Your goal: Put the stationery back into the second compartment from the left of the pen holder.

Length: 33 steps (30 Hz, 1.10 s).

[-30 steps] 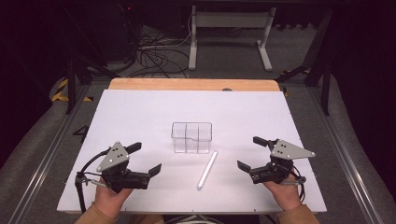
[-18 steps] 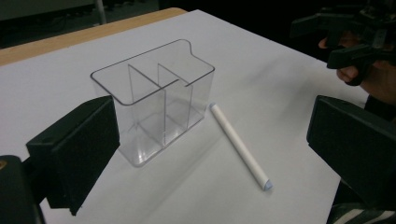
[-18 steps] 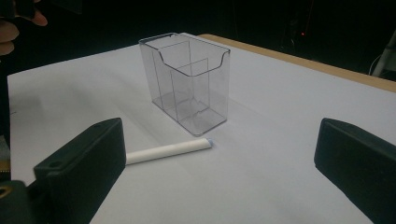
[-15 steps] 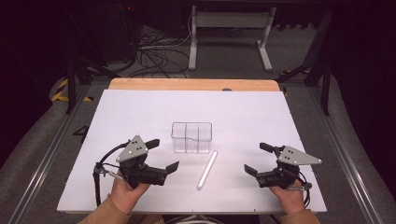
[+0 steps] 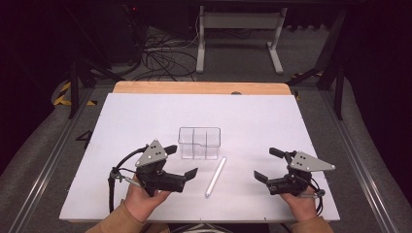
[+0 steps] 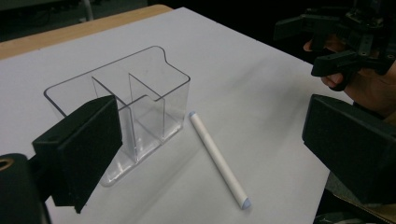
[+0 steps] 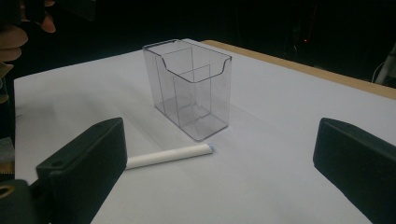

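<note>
Both sets of jaws are gaping wide and holding nothing. The left gripper (image 5: 181, 162) is hovering just left of the slim white plastic stick (image 5: 215, 176), which is lying flat just in front of the clear three-compartment plastic holder (image 5: 199, 142); the right gripper (image 5: 268, 165) is waiting well apart. Judging from this, the approach is underway; next, the left jaws are needing to straddle the stick. The white table surface (image 5: 301, 121) is offering ample room, with edges far off.

A white stick (image 5: 215, 176) lies by a clear organizer (image 5: 199, 142) on white table (image 5: 145, 116).
</note>
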Tool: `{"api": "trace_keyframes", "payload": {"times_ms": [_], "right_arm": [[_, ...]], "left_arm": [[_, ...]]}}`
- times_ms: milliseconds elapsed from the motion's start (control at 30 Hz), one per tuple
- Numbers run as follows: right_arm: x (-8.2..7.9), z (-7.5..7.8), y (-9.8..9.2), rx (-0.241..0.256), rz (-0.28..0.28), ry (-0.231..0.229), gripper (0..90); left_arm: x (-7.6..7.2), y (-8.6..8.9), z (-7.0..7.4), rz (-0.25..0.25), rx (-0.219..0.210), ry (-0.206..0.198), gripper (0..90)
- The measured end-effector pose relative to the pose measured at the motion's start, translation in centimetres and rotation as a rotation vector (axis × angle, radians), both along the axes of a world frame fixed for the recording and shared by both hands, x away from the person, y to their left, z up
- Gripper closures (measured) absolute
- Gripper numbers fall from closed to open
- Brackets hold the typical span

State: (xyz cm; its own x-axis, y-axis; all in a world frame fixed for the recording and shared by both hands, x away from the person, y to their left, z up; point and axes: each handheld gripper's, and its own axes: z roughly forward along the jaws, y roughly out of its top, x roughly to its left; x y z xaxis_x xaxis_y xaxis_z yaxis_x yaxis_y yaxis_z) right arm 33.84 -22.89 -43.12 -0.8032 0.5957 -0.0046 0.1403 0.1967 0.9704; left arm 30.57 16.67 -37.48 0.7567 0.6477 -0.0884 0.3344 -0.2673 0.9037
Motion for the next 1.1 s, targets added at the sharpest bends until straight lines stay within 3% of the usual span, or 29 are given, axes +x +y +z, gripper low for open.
{"api": "trace_keyframes", "payload": {"times_ms": [233, 367, 600, 933, 1100], "right_arm": [[0.0, 0.1, 0.1, 0.005, 0.013, 0.004, 3.8], [0.0, 0.2, 0.0, 0.007, 0.019, 0.004, 4.0], [-0.1, 0.3, -0.1, 0.007, 0.023, 0.002, 4.3], [-0.2, 0.5, -0.5, 0.014, 0.026, 0.001, 4.3], [-0.3, 0.5, -0.6, 0.015, 0.029, 0.001, 4.3]], "left_arm": [[0.2, -1.7, 0.5, -0.004, 0.064, 0.05, 10.6], [0.8, -3.3, 0.2, -0.021, 0.12, 0.11, 12.5], [1.7, -4.8, -0.4, -0.032, 0.155, 0.171, 13.1], [2.9, -7.1, -1.9, -0.043, 0.22, 0.211, 16.4], [3.5, -7.9, -2.4, -0.038, 0.243, 0.259, 17.8]]}}
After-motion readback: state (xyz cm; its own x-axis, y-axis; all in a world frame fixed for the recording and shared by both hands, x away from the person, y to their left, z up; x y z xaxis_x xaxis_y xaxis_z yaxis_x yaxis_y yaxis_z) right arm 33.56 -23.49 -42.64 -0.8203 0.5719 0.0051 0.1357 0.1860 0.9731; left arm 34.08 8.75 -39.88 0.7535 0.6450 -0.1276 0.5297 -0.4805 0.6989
